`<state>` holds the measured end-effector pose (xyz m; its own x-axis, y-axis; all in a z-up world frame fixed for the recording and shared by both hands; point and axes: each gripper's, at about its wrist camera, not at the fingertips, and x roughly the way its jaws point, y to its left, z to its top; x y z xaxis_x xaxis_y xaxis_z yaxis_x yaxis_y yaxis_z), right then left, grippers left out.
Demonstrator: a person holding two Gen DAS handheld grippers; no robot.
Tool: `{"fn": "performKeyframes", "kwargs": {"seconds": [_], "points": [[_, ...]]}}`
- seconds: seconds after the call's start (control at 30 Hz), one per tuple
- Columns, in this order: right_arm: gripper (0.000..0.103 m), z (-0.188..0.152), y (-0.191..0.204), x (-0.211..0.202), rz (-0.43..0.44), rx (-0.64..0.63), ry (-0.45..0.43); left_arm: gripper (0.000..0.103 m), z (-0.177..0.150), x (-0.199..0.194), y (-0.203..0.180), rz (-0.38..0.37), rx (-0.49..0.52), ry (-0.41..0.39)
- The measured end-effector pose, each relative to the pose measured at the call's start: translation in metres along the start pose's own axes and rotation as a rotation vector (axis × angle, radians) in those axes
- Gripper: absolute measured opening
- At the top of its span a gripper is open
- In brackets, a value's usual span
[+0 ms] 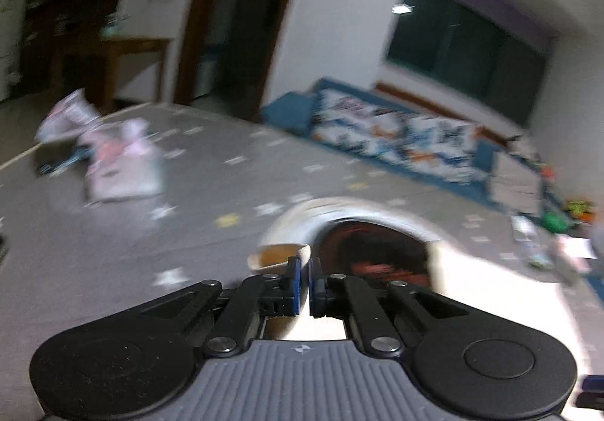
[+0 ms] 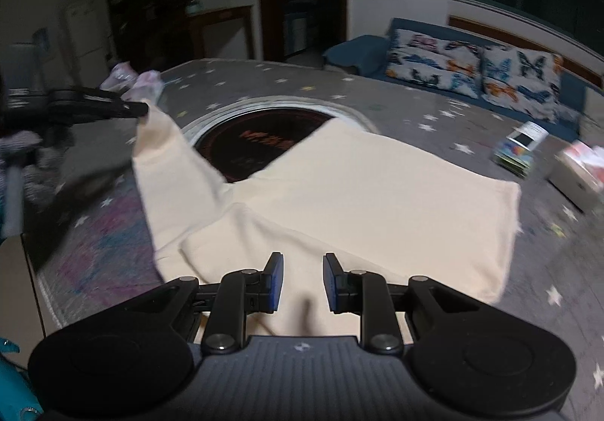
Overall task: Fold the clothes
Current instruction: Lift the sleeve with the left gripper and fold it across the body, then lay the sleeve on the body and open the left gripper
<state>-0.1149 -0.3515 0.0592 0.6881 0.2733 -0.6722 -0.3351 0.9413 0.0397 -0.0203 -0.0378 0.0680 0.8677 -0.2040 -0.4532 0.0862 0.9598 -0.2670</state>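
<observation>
Beside the round black hob [image 2: 260,145] on the table [image 2: 415,111], the left tool [image 2: 145,109], clamped on the cream garment's [image 2: 339,202] sleeve end, should carry it smoothly inward across the body, while the right tool [image 2: 302,279] hovers part open, holding nothing.

Both wrist cameras look forward and downward along their gripper fingers, close above the grey star-patterned table [image 2: 434,111]. Each view shares the round black inset plate [image 1: 373,251] and, at one o'clock, the blue butterfly-cushioned sofa [image 2: 472,70].
</observation>
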Motion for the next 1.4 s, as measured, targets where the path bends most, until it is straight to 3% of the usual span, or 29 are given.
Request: {"fn": "performKeyframes", "kwargs": {"seconds": [0.2,0.37,0.5,0.57,0.73,0.8,0.93,1.17,1.3,1.33,1.37,1.4], "points": [[0.022,-0.013,-0.032,-0.023,-0.057,0.088,-0.043,0.004,0.002,-0.035,-0.083,-0.257,0.087,-0.048],[0.022,-0.028,-0.055,-0.039,-0.092,0.16,-0.065,0.004,-0.018,-0.04,-0.149,-0.437,0.167,-0.028],[0.022,-0.043,-0.071,-0.05,-0.119,0.214,-0.066,0.004,-0.047,-0.03,-0.188,-0.515,0.205,0.031],[0.022,-0.049,-0.077,-0.052,-0.128,0.24,-0.062,0.005,-0.065,-0.022,-0.203,-0.517,0.227,0.072],[0.022,-0.06,-0.086,-0.055,-0.141,0.288,-0.055,0.013,-0.1,-0.006,-0.217,-0.568,0.297,0.238],[0.022,-0.062,-0.089,-0.056,-0.14,0.302,-0.057,0.02,-0.108,-0.011,-0.219,-0.574,0.345,0.248],[0.022,-0.057,-0.087,-0.054,-0.115,0.303,-0.063,0.021,-0.105,-0.02,-0.194,-0.553,0.378,0.235],[0.023,-0.047,-0.074,-0.021,-0.067,0.268,-0.023,0.024,-0.088,-0.011,-0.133,-0.371,0.356,0.221],[0.022,-0.046,-0.074,-0.005,-0.071,0.264,-0.003,0.024,-0.086,-0.008,-0.107,-0.314,0.342,0.236],[0.02,-0.045,-0.074,-0.002,-0.073,0.261,-0.001,0.024,-0.086,-0.008,-0.103,-0.306,0.34,0.238],[0.008,-0.044,-0.073,-0.002,-0.075,0.258,-0.001,0.024,-0.086,-0.007,-0.1,-0.301,0.336,0.239],[0.005,-0.041,-0.071,-0.003,-0.082,0.249,-0.003,0.024,-0.085,-0.005,-0.098,-0.297,0.331,0.24]]}}
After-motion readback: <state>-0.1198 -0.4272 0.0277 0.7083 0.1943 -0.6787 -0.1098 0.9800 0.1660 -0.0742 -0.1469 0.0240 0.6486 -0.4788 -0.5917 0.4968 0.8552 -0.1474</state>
